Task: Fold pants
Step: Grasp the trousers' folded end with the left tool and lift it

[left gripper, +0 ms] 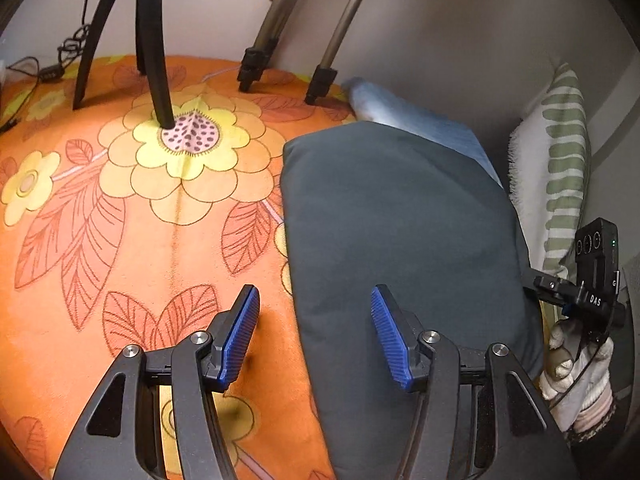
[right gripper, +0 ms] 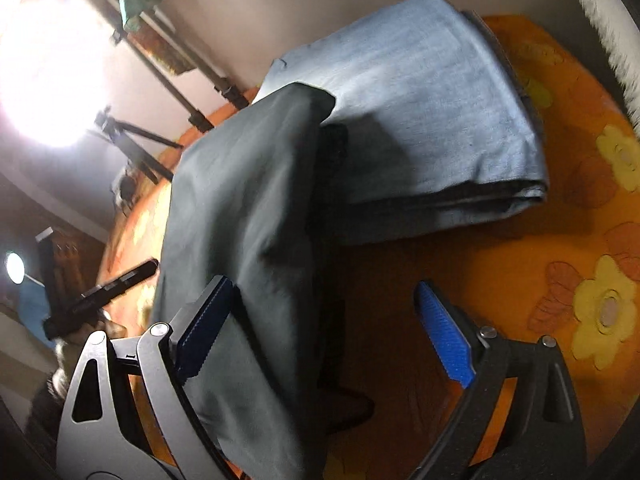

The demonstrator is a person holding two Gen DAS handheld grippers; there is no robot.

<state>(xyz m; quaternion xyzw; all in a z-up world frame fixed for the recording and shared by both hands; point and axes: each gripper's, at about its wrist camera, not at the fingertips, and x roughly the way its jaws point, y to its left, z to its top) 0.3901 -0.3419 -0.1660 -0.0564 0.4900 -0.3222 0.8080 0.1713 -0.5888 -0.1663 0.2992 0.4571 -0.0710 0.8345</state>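
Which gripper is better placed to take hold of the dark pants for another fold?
Probably the left gripper: its open jaws straddle the edge of the dark pants. The right gripper is open too, over the pants' other edge, but tilted.

Orange floral bedcover (left gripper: 168, 248): folded dark grey pants (left gripper: 400, 220), blue jeans (left gripper: 432, 128), tripod feet (left gripper: 316, 88).

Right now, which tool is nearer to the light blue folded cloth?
Right. The right tool sits over the dark pants, just before the blue cloth; the left tool straddles the pants' near edge, farther from it.
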